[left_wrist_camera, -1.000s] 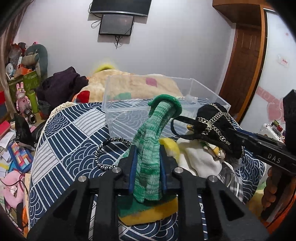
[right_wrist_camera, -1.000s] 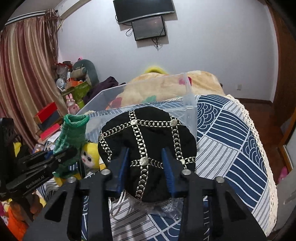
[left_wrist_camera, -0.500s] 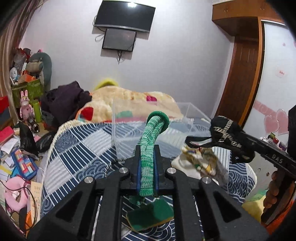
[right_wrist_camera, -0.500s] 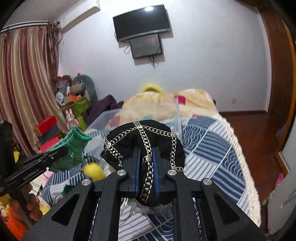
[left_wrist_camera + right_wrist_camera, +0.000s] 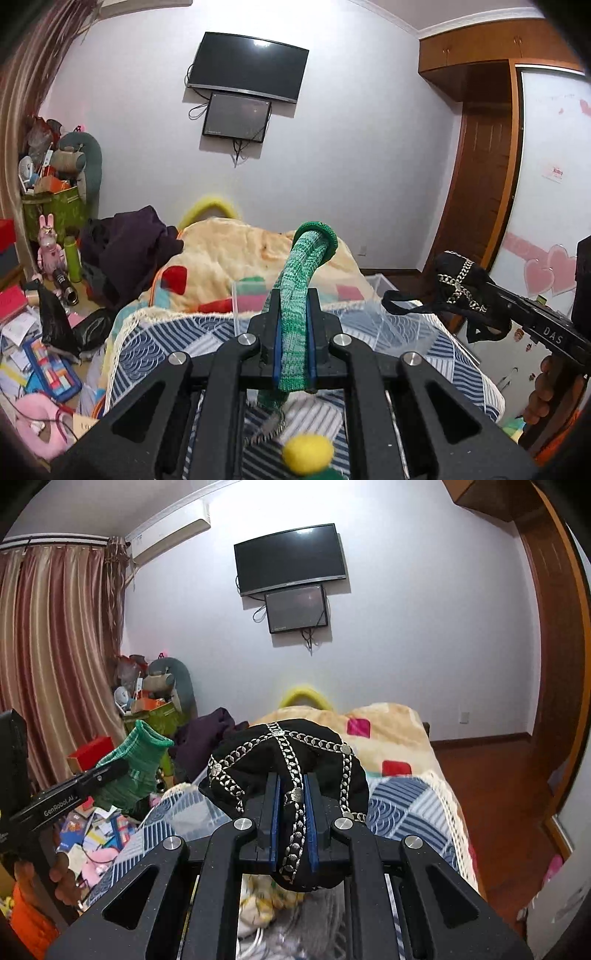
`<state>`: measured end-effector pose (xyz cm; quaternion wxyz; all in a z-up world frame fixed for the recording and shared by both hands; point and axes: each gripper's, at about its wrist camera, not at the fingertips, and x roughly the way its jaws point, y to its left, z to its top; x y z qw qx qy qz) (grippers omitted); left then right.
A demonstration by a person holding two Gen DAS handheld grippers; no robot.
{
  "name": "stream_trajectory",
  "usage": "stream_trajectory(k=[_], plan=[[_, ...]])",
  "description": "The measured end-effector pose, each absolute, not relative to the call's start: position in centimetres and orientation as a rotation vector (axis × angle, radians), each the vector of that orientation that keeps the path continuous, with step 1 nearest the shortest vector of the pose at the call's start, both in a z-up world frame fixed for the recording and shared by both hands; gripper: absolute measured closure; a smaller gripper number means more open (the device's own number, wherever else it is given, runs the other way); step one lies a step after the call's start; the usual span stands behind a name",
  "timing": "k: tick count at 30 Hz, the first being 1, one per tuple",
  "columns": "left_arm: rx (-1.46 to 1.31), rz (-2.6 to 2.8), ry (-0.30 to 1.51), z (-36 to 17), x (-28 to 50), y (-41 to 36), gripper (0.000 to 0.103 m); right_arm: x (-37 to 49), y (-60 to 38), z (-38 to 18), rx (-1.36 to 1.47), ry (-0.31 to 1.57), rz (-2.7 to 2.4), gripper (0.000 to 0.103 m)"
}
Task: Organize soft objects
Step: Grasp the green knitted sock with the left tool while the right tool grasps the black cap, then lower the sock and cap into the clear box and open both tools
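My left gripper [image 5: 291, 332] is shut on a green knitted sock [image 5: 299, 288] and holds it up in the air; the sock's cuff curls over at the top. My right gripper [image 5: 291, 808] is shut on a black cap with silver chain trim [image 5: 288, 753], lifted above the bed. The cap also shows at the right of the left wrist view [image 5: 461, 284], and the sock at the left of the right wrist view [image 5: 136, 764]. A clear plastic box [image 5: 369, 314] sits on the blue patterned bedspread [image 5: 155, 350] below and beyond both grippers.
A yellow plush piece [image 5: 308, 452] lies below the left gripper. White and patterned fabric [image 5: 266, 897] lies under the right gripper. A beige quilt [image 5: 229, 258] and dark clothes [image 5: 125, 251] lie behind. Cluttered floor [image 5: 37, 350] at left, wooden door [image 5: 476, 206] at right.
Both grippers have risen from the bed with the sock and the cap. The box and the pile of soft things now lie lower in both views.
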<state>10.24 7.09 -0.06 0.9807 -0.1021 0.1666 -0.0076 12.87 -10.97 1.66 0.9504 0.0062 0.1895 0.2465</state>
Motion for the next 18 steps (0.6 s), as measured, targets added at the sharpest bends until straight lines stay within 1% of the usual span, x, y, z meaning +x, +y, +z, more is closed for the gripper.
stream_trajectory(k=[7, 18], plan=[[-0.186, -0.012, 0.359, -0.6, 14.5, 7.4, 0.093, 15.9, -8.8, 1.7, -0.012, 0.405, 0.511, 0.092], [-0.144, -0.010, 0.534, -5.1, 20.6, 7.0, 0.093, 19.3, -6.5, -2.0, -0.086, 0.564, 0.527, 0.092]])
